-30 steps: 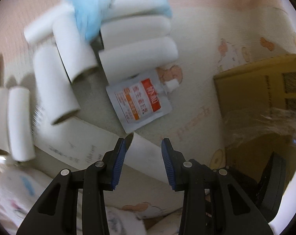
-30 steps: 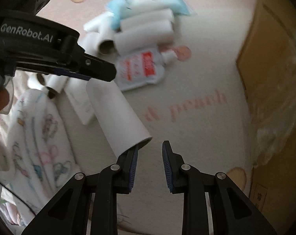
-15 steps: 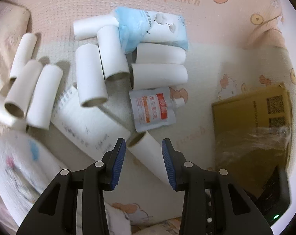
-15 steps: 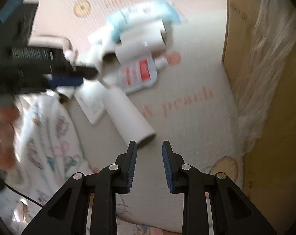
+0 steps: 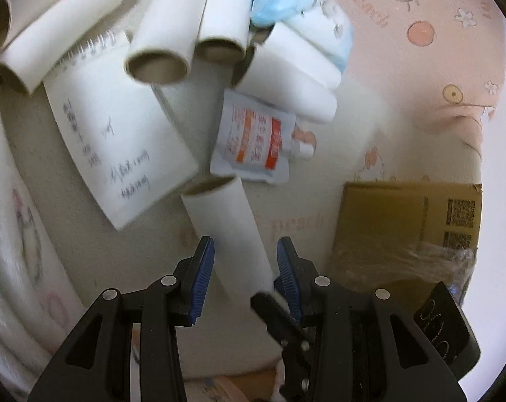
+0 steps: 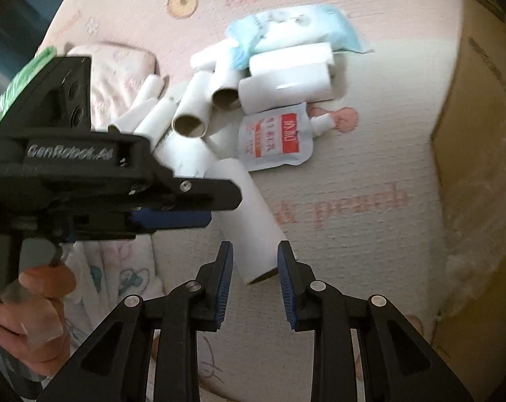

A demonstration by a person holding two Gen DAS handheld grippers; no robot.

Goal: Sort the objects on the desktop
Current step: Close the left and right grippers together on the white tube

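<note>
Picking up one paper tube from the mat to sort it.
Left gripper [image 5: 245, 261] sits around the near end of a white tube [image 5: 226, 227] lying on the mat [image 5: 346, 174], jaws open, pads not pressing yet. Right gripper [image 6: 255, 278] hovers by the tube's other end, jaws a little apart, holding nothing. Next move, I think: squeeze the tube, lift it, and carry it to its place. More tubes [image 5: 162, 37], a notepad [image 5: 119, 134], a pouch [image 5: 253, 140] and a blue pack [image 6: 296, 30] lie farther away. The brown box [image 5: 407, 231] stands on the right; I cannot tell what is inside.
</note>
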